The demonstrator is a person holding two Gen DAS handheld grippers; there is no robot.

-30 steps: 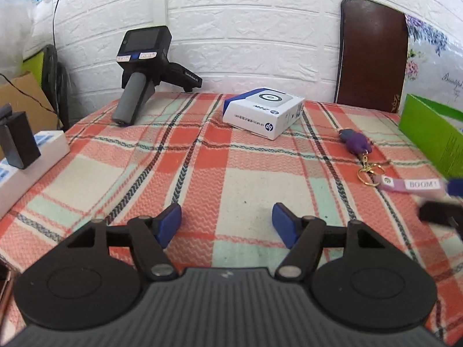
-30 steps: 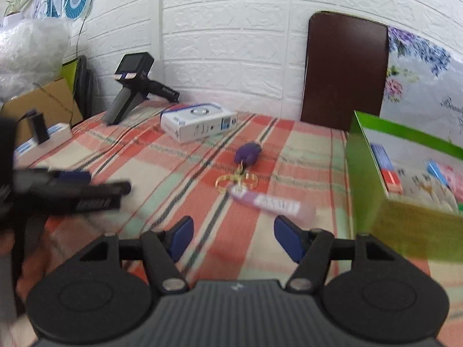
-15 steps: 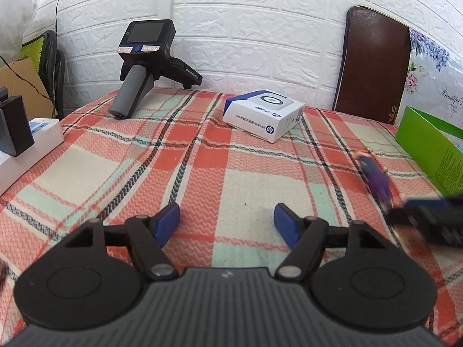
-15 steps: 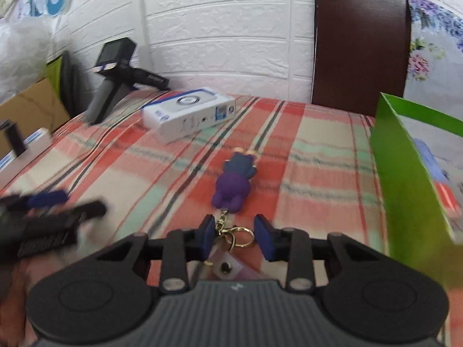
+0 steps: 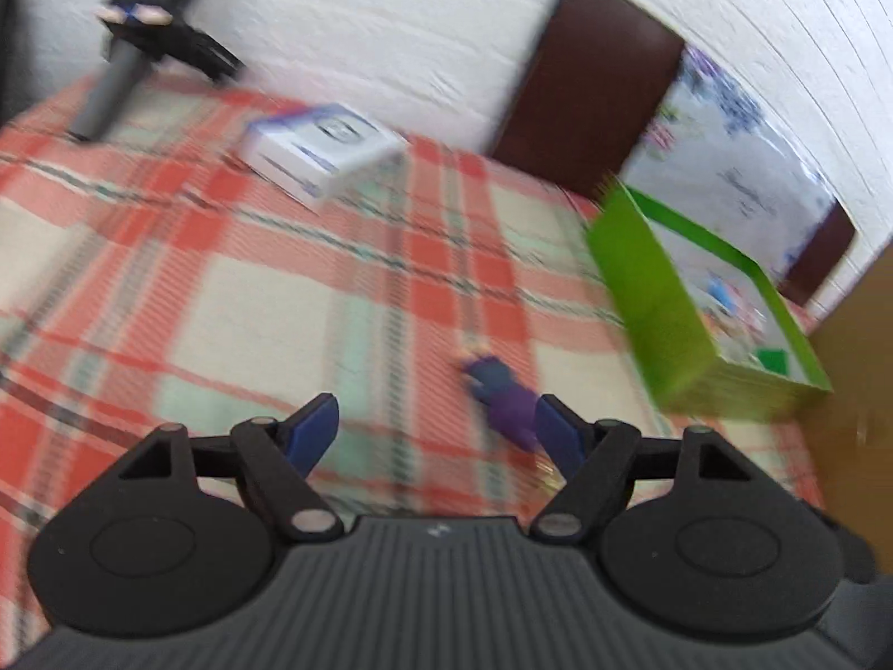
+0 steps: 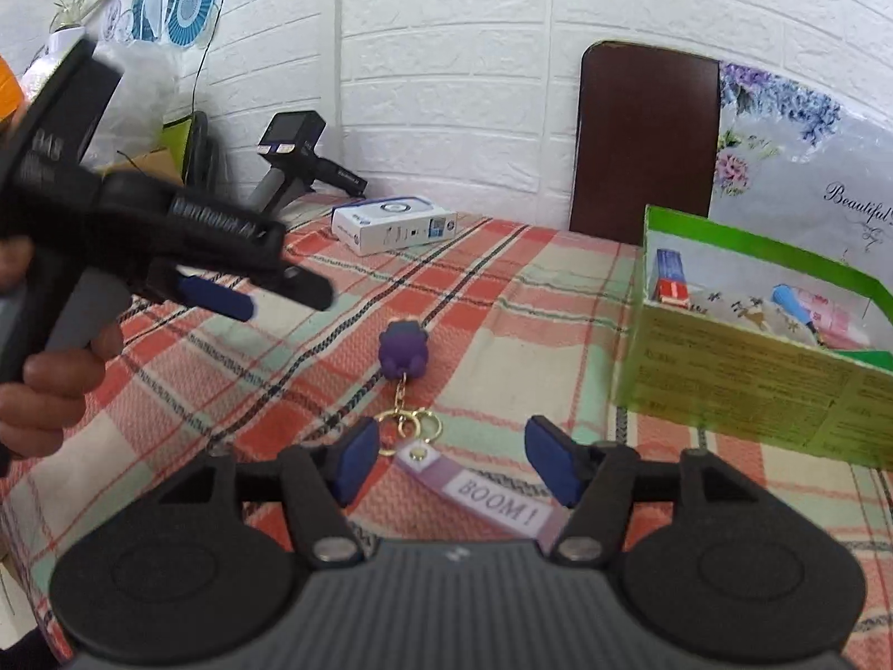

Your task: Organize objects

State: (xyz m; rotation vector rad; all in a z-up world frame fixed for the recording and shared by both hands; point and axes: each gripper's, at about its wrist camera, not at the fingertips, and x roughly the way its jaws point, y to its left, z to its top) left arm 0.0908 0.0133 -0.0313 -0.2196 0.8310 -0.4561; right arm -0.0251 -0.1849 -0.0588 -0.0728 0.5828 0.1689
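Now keychain (image 6: 467,481) flat between right tool (image 6: 452,460) fingers, untouched

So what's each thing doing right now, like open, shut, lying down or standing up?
Right claw: open, just widened; keychain's tag between the pads, not squeezed.
Left claw: open, empty, just widened.
Keychain: lying flat on the cloth.
Green box: open, things inside.
White box: shut, lying flat.
Spare gripper: resting by the wall.

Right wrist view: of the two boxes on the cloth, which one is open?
The green box at right: open top, items visible inside. The white box, farther back, is closed.
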